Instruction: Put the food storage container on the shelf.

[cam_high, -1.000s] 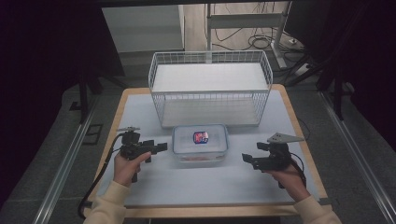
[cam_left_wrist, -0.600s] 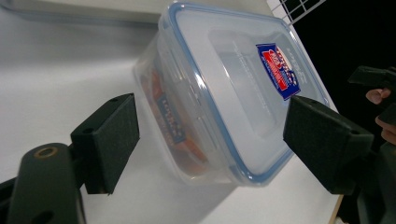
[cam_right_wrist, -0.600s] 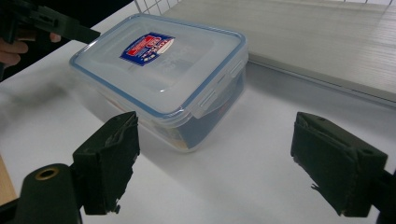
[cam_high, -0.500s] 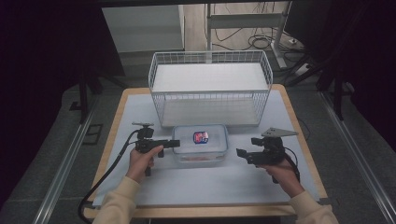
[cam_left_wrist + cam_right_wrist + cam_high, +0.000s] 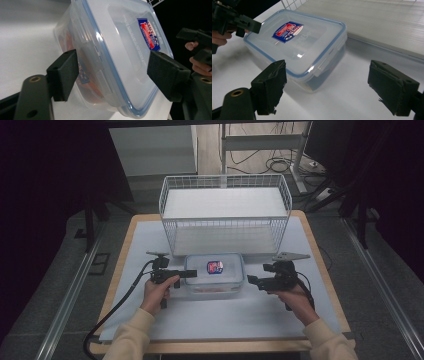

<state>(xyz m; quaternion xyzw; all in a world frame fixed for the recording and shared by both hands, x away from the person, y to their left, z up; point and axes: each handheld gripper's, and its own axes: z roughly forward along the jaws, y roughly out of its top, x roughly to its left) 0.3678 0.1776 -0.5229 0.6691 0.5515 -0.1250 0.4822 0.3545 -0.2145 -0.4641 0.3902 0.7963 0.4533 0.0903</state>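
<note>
A clear plastic container with a blue-rimmed lid and a red-and-blue label lies on the white mat, with something orange inside. My left gripper reaches in from its left. In the left gripper view the container's latched edge sits between the jaws of that gripper. They have just been closing, and I see no pad pressing. My right gripper hovers just off the container's right end. In the right gripper view it stands open, with the container ahead and to the left.
A white wire basket with a flat upper shelf stands right behind the container. The white mat covers the wooden table. Cables trail from both grippers toward the front edge. Dark floor and rails flank the table.
The left hand has moved right and down until its jaws straddle the container's left edge. The right hand has shifted a little left and away, closer to the container.
</note>
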